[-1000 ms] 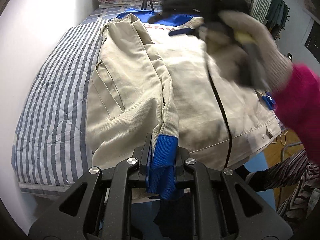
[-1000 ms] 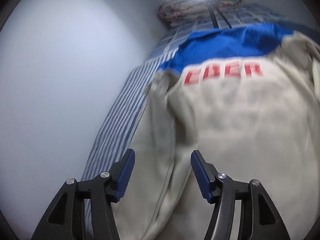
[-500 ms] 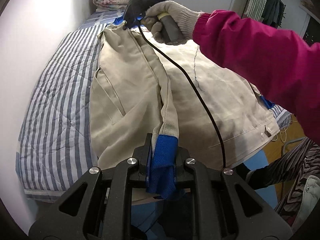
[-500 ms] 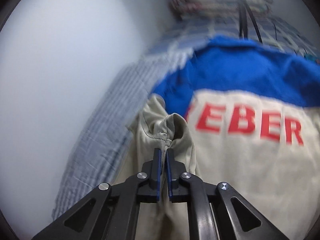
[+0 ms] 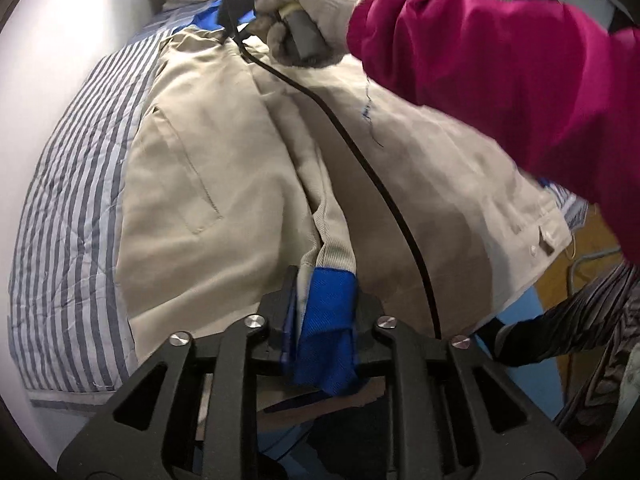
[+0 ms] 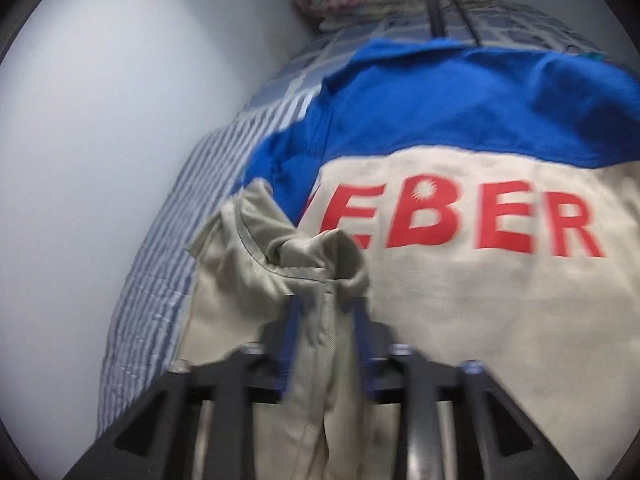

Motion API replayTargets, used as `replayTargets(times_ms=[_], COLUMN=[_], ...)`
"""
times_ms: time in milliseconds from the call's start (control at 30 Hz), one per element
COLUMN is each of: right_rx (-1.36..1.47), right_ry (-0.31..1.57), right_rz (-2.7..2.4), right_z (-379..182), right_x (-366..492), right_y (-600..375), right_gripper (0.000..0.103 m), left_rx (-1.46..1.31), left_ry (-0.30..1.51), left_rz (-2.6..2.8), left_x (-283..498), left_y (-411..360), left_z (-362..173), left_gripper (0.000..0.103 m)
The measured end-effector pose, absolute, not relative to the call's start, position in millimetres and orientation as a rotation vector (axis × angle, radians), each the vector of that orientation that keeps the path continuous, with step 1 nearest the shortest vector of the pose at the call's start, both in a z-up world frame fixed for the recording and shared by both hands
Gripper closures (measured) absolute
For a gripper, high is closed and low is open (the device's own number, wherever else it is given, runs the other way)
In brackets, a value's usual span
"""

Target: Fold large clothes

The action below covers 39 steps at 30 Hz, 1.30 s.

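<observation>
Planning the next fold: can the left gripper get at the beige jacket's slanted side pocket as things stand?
Probably not yet: the left gripper has the blue sleeve cuff between its fingers. Otherwise the way looks free, since the slanted side pocket lies uncovered on the beige jacket.

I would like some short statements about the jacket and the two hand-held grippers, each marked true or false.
1. The left hand-held gripper has the blue cuff between its fingers. True.
2. The jacket lies on a plain white sheet. False: the bedding is striped.
3. The right hand-held gripper has beige fabric near the shoulder between its fingers. True.
4. The letters on the jacket are green. False: the letters are red.
5. The sleeve of the person is yellow. False: it is magenta.
</observation>
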State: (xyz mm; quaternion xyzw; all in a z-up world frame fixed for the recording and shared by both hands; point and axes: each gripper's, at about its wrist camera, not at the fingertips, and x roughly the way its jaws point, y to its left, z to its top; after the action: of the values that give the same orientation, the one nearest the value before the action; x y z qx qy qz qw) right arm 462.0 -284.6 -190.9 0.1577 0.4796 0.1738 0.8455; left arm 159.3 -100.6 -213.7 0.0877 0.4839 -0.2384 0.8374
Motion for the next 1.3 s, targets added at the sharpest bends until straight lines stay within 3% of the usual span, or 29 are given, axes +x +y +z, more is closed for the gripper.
replayTargets(times_ms=[33, 333, 533, 600, 733, 867, 900, 1167, 1300], right_rx=[0.359, 0.356, 0.268, 0.233, 0.121, 0.111, 0.126, 0.142, 0.127], right_ry=[1.003, 0.995, 1.028, 1.038, 1.102, 1.135, 1.126, 1.081, 0.982], right_rz=[0.376, 0.513, 0.685, 0.728, 0.773, 0.725, 0.727, 0.700, 0.633], right_z=[-184, -131, -135, -142, -173, -214, -214, -186, -159], right_x=[455, 315, 200, 182, 138, 108, 107, 97, 84], right_y=[-294, -324, -280, -263, -234, -242, -245, -260, -283], right_gripper=[0.065, 0.066, 0.070, 0.072, 0.073, 0.073, 0.075, 0.071, 0.063], left_rx=[0.179, -0.075, -0.224, -0.224, -0.179, -0.043, -0.027, -0.018, -0.046], left_ry=[1.020, 0.952, 0.948, 0.967, 1.050, 1.190, 1.157, 1.084, 0.989], left_rz=[-0.521, -0.635, -0.449, -0.438, -0.472, -0.438, -0.449, -0.427, -0.396], left_x=[156, 131, 162, 171, 179, 170, 161, 148, 147], left_y=[-100, -30, 23, 27, 19, 7, 8, 19, 23], left_z=[-211, -163, -159, -164, -183, -235, -241, -221, -197], left_gripper=[0.073, 0.071, 0.073, 0.078, 0.079, 0.079, 0.080, 0.080, 0.080])
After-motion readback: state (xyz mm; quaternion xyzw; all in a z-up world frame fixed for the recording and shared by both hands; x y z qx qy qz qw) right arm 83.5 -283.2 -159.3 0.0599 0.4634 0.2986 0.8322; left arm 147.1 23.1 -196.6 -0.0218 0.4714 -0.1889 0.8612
